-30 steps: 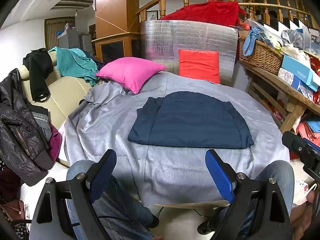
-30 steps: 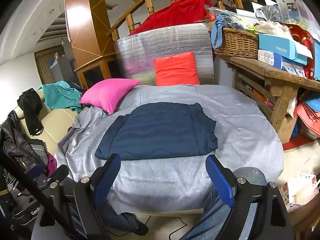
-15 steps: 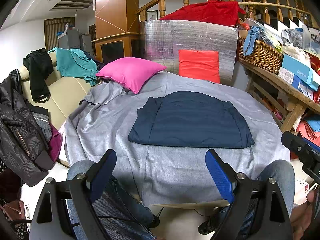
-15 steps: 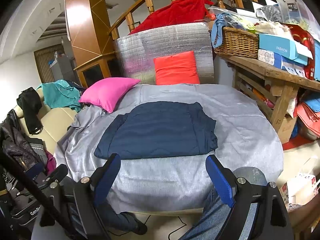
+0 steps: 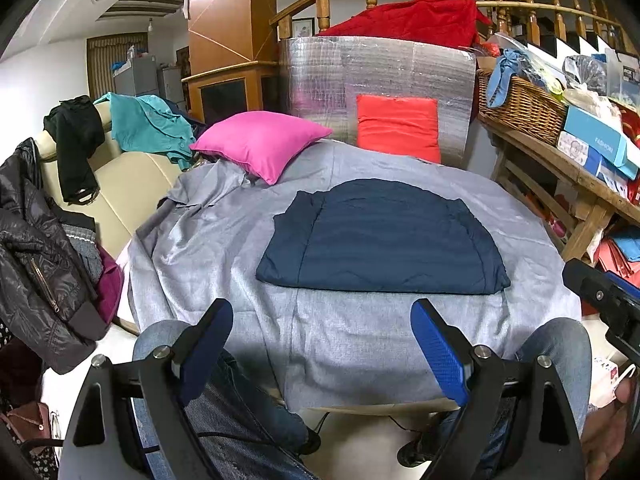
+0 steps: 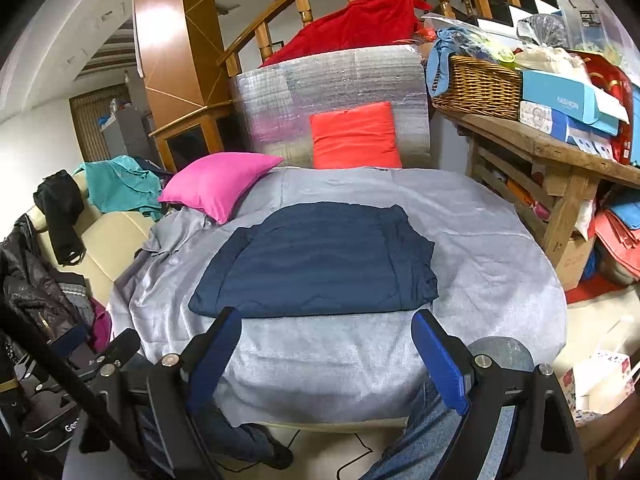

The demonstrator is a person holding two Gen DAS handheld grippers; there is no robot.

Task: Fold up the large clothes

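Left side: a beige sofa [image 5: 120, 188] piled with a black jacket [image 5: 36, 264] and a teal garment [image 5: 148, 128], clear of the work area. A pink cushion [image 5: 260, 142] rests on the far-left part of the grey cloth [image 5: 208, 248] covering the table.

Left hand-held gripper [image 5: 320, 344]: held back over the near table edge, above the person's knees, jaws wide apart, gripping nothing.

Centre: the navy garment [image 5: 380, 240] lies flat mid-table, well apart from both grippers. It appears already folded into a compact block with a straight near edge and a rounded far edge. In the right wrist view its right end [image 6: 416, 264] shows stacked, slightly ruffled layers; the left end looks thinner. The fabric looks soft and light.

Right hand-held gripper [image 6: 324, 344]: likewise withdrawn at the near edge, jaws fully spread, empty.

Right side: an orange cushion [image 5: 398, 126] against the silver panel, and a wooden shelf [image 5: 560, 168] with a wicker basket [image 5: 520, 108].

Risks, as judged: a further fold taken at the ruffled right end could pinch only the top layer and open the stack. A low pinch could also catch the loose grey cloth and drag it along. Uneven lifting by the two grippers would skew the edges.
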